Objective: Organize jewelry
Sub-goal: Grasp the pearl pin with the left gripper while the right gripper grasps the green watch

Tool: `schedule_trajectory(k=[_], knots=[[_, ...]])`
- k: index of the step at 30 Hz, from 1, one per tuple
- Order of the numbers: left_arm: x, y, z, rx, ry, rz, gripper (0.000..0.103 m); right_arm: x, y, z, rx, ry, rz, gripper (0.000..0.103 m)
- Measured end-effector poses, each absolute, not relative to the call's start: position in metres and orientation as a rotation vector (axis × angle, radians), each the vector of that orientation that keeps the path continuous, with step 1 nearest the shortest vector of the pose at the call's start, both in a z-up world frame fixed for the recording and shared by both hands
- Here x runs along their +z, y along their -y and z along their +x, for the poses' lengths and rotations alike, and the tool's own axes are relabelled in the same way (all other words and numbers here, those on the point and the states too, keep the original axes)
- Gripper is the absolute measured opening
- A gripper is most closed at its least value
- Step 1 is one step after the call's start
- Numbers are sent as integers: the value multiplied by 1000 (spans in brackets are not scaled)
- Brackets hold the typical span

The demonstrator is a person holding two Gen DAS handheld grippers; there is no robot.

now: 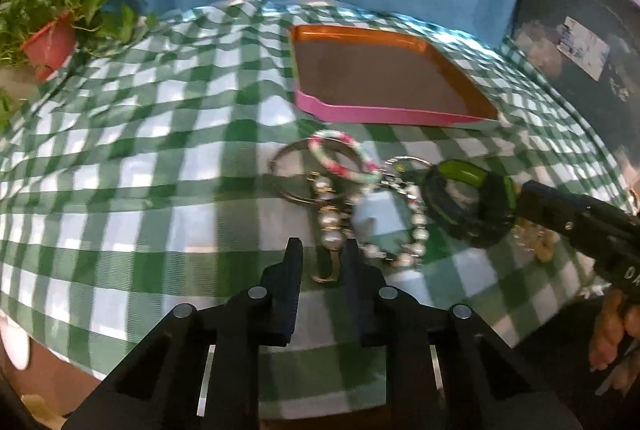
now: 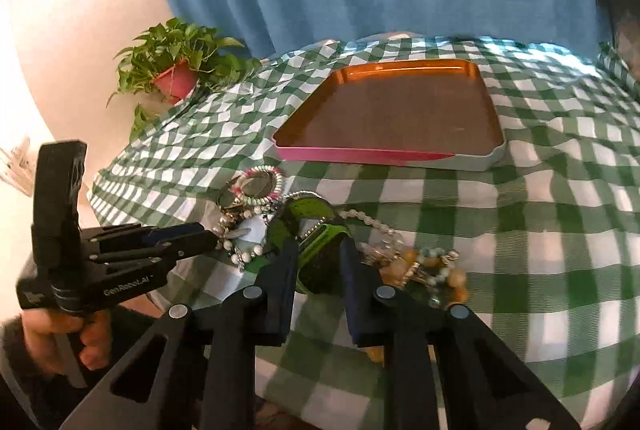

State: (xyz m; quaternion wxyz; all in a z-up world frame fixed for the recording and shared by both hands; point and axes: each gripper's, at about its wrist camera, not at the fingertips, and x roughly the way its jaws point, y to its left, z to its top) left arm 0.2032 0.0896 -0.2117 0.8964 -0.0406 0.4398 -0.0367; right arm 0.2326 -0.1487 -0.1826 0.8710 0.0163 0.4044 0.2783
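Left wrist view: the left gripper (image 1: 322, 260) points along a table covered in a green-and-white checked cloth (image 1: 140, 158). Its jaws are pinching the lower end of a pearl-and-gold bead strand (image 1: 331, 226), which runs straight ahead from between them. Just beyond the tips lies a plain metal ring bangle (image 1: 286, 174) overlapped by a pink-and-white beaded bracelet (image 1: 340, 158). Ahead and to the right, the right gripper (image 1: 516, 206) reaches in and grips a wide green-and-black cuff bracelet (image 1: 466, 198). Farther ahead sits a shallow rectangular tray with a brown floor and pink outer wall (image 1: 384, 114). Far left stands a leafy plant in a red pot (image 1: 52, 42).

Right wrist view: the right gripper (image 2: 318, 270) has its jaws closed on the green-and-black cuff bracelet (image 2: 320, 246), held between the tips. To the right of the tips lies a tangle of amber and pale beads (image 2: 432, 270). To the left, the left gripper (image 2: 214, 240) reaches into the jewelry pile, its tips close together. Ahead lie the pink-and-white bracelet (image 2: 260, 184) and the tray (image 2: 360, 153).
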Motion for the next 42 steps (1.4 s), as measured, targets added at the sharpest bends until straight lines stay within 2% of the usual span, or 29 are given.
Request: schedule_trajectory(k=[3, 6, 9, 11, 13, 20, 21, 22, 28, 29, 30, 42], knots=[[-215, -94, 204, -85, -913, -73, 21, -182, 141, 235, 567, -854, 31, 26], [-217, -86, 203, -74, -894, 14, 23, -184, 137, 239, 525, -881, 31, 53], [-217, -84, 202, -69, -892, 22, 23, -182, 133, 245, 503, -892, 37, 54], [-215, -94, 200, -112, -896, -84, 23, -182, 126, 246, 480, -888, -8, 51], [-209, -103, 196, -145, -871, -169, 23, -186, 119, 245, 473, -882, -63, 39], [-215, -103, 196, -175, -908, -183, 23, -198, 109, 236, 451, -871, -164, 30], [-216, -100, 196, -193, -912, -188, 23, -199, 108, 235, 449, -868, -174, 26], [-217, -99, 196, -210, -914, -205, 23, -201, 106, 236, 450, -868, -187, 15], [-218, -89, 193, -164, -887, -112, 22, -203, 108, 233, 446, -861, -170, 14], [-219, -85, 192, -145, -882, -80, 15, -203, 111, 232, 443, -859, -158, 13], [-218, -86, 193, -131, -879, -65, 14, -202, 113, 232, 442, -855, -147, 13], [-200, -105, 157, -92, -831, -115, 14, -162, 173, 214, 349, -727, -138, 13]])
